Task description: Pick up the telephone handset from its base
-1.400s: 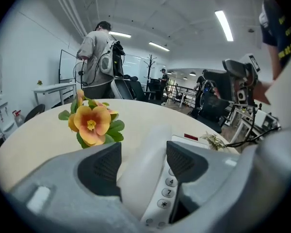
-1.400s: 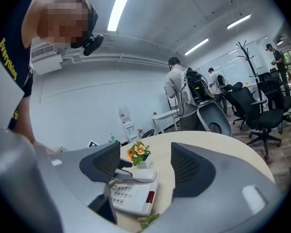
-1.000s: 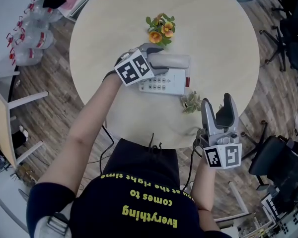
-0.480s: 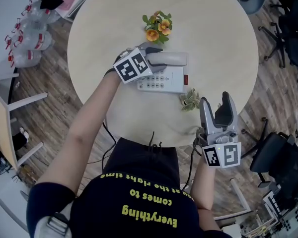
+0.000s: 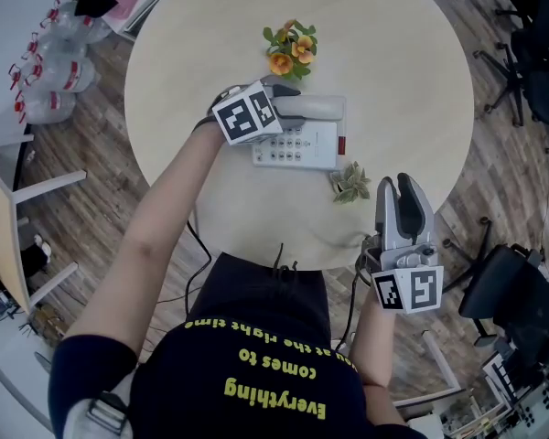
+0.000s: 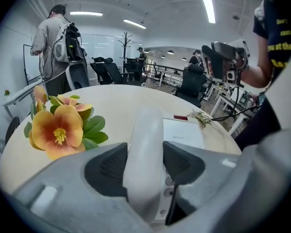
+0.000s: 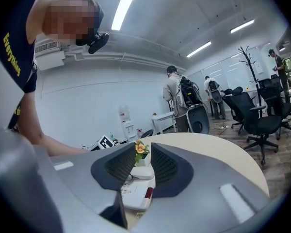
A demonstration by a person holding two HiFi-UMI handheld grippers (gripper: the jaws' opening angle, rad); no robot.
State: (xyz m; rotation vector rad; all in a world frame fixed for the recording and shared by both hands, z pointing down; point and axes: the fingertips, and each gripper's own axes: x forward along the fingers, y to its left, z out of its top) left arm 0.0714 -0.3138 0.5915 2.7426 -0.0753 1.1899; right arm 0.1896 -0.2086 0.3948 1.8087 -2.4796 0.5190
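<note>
A pale grey telephone handset [image 5: 318,109] lies in its cradle on the white phone base [image 5: 297,146], mid-table. My left gripper [image 5: 286,106] straddles the handset's left end. In the left gripper view the handset [image 6: 144,140] fills the gap, both dark pads [image 6: 106,171] lie against its sides, and the jaws are closing. My right gripper [image 5: 400,188] hovers off the table's near right edge and points towards the phone [image 7: 136,191]. Its jaws are closing with nothing between them, and a narrow gap is left.
Orange flowers with green leaves [image 5: 291,51] sit just behind the phone on the round table [image 5: 393,62]. A small pale sprig [image 5: 352,184] lies right of the base. Office chairs [image 5: 531,53] stand at the right, water bottles [image 5: 55,71] at the left.
The right gripper's jaws have drawn much closer together. The left gripper's jaws have closed in on the handset. Neither hand has shifted, and the handset still lies in its cradle.
</note>
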